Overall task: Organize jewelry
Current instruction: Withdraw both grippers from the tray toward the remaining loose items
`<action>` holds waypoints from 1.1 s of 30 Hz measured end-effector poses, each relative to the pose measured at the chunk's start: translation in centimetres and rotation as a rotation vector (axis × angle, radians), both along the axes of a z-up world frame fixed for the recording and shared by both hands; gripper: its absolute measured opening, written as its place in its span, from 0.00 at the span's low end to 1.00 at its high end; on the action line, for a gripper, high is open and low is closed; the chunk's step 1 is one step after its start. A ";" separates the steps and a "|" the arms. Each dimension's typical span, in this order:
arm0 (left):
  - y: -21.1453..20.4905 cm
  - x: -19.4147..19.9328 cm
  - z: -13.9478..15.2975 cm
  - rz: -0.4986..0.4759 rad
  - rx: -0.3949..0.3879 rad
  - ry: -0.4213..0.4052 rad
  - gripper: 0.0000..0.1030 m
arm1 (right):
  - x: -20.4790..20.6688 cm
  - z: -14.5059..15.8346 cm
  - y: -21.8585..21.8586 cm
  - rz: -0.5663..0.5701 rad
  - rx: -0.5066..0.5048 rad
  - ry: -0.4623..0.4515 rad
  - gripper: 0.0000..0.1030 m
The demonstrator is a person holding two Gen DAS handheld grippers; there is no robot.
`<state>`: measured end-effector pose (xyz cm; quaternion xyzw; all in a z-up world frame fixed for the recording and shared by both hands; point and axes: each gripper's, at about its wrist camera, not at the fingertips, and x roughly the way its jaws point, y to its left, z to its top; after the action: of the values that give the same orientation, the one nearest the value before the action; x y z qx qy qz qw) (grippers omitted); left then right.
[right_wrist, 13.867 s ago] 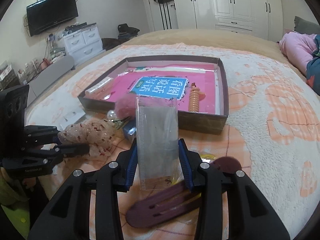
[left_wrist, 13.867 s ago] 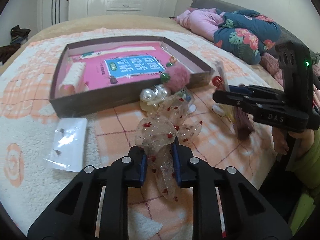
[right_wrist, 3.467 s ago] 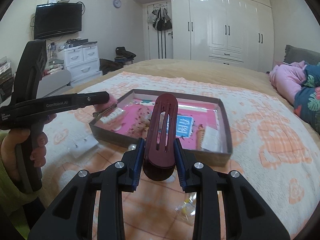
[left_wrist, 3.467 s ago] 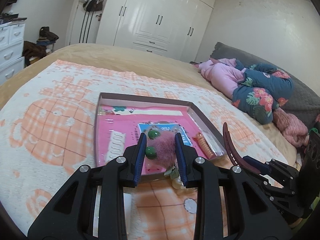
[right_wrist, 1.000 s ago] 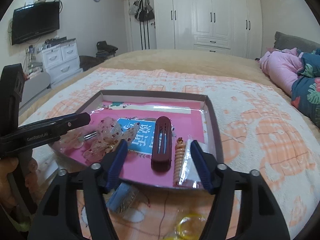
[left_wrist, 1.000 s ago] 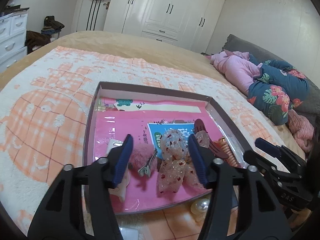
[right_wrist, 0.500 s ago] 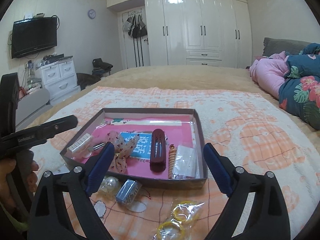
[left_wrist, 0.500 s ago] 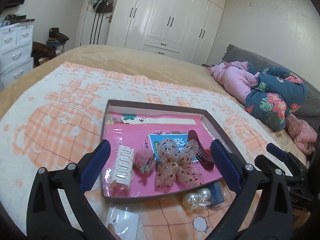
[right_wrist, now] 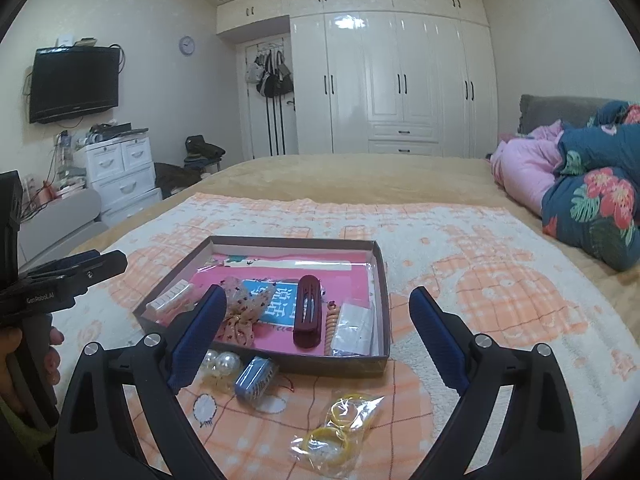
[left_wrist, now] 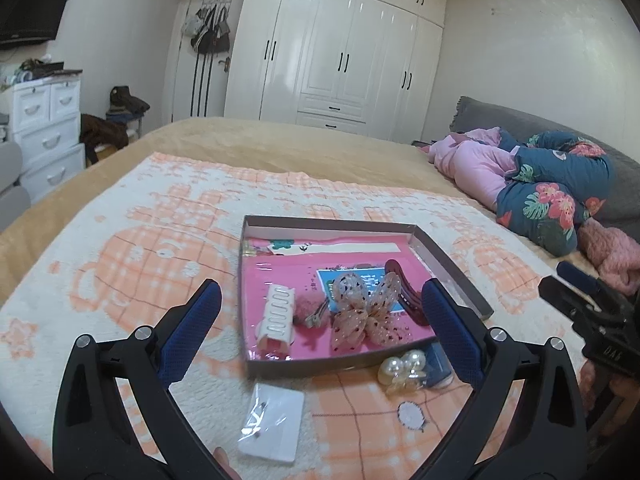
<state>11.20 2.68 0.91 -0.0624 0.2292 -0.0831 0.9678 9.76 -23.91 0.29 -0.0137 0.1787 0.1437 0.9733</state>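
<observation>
Between picks: left gripper (left_wrist: pixel 318 322) and right gripper (right_wrist: pixel 316 330) both wide open, empty. Next, probably grab pearl clip (right_wrist: pixel 219 363), lower centre, outside box (right_wrist: pixel 382 280).

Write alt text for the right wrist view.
Open right gripper hangs empty over a shallow box on a bed blanket, holding hair clips and a bow. Pearls, a blue clip and bagged yellow bands lie outside it.
</observation>
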 end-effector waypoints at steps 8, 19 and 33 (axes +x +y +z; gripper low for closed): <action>0.9 -2.1 0.2 0.015 0.001 -0.023 0.89 | -2.2 0.5 1.0 0.042 -0.041 -0.041 0.89; 2.0 -3.8 -0.6 0.037 0.027 -0.010 0.89 | -3.6 -0.2 3.4 0.118 -0.072 -0.035 0.89; 3.3 -4.5 -2.8 0.060 0.032 0.048 0.89 | -3.6 -2.2 5.8 0.168 -0.109 0.018 0.89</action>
<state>6.65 5.98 -1.93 -0.0556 0.2516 -0.0487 0.9650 6.21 -18.09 -1.92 -0.0805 0.1931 0.2151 0.9539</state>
